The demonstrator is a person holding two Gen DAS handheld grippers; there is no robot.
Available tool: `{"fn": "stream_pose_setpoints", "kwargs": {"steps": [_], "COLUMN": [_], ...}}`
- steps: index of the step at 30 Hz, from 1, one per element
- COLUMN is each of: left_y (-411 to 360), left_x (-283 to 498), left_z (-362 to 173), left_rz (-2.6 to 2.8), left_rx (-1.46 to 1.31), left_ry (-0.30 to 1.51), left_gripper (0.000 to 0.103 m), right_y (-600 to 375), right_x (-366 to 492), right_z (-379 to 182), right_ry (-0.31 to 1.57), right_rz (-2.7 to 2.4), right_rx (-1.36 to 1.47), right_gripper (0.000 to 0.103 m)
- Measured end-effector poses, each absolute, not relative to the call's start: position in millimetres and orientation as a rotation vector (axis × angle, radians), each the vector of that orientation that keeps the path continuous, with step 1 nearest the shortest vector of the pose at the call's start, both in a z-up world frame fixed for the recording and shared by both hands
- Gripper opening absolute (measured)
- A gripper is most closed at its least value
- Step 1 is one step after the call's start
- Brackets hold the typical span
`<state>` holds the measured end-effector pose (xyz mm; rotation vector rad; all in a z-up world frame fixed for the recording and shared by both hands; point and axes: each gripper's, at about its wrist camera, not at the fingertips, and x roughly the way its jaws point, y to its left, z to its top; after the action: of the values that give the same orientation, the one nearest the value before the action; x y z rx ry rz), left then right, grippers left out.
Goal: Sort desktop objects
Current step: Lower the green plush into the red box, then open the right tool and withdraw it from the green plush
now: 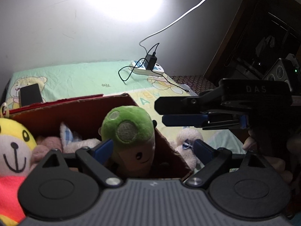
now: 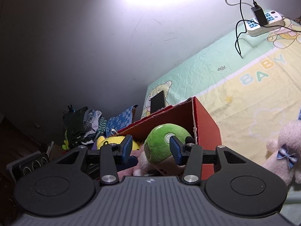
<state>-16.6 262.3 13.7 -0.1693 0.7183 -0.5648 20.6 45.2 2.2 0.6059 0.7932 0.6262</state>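
Observation:
A green mushroom plush (image 1: pixel 129 128) stands upright in the red cardboard box (image 1: pixel 84 109), beside a yellow-faced plush (image 1: pixel 15 141) and a pale pink plush (image 1: pixel 80 143). My left gripper (image 1: pixel 153 143) is open around the mushroom's stem, with the left pad close to it and the right pad well clear. My right gripper (image 1: pixel 160 113) hovers level just right of the mushroom cap, open and empty. In the right wrist view the right gripper (image 2: pixel 150 139) frames the mushroom plush (image 2: pixel 165 145) over the box (image 2: pixel 205 120). A pink plush with a blue bow (image 2: pixel 287 137) lies on the sheet outside the box.
A dark phone (image 1: pixel 31 94) lies on the sheet behind the box. A white power strip (image 1: pixel 148 66) with a black charger and trailing cable sits by the wall. Dark wooden furniture (image 1: pixel 254 37) stands at the right. Clothes (image 2: pixel 84 124) are piled beyond the bed's left end.

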Motion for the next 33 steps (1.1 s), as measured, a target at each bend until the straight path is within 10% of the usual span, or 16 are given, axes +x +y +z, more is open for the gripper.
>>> {"fn": "stream_pose_setpoints", "kwargs": {"steps": [33], "left_y": [271.5], "left_x": [20.3], "left_z": [-3.5], "left_rz": [-0.496], "left_rx": [-0.264], "left_ry": [0.780], "left_gripper": [0.101], "right_y": [21.7], "right_x": [27.0], "right_z": [-19.4], "right_ry": [0.820], "right_rz": [0.565], "right_rx": [0.754], "right_gripper": [0.049]}}
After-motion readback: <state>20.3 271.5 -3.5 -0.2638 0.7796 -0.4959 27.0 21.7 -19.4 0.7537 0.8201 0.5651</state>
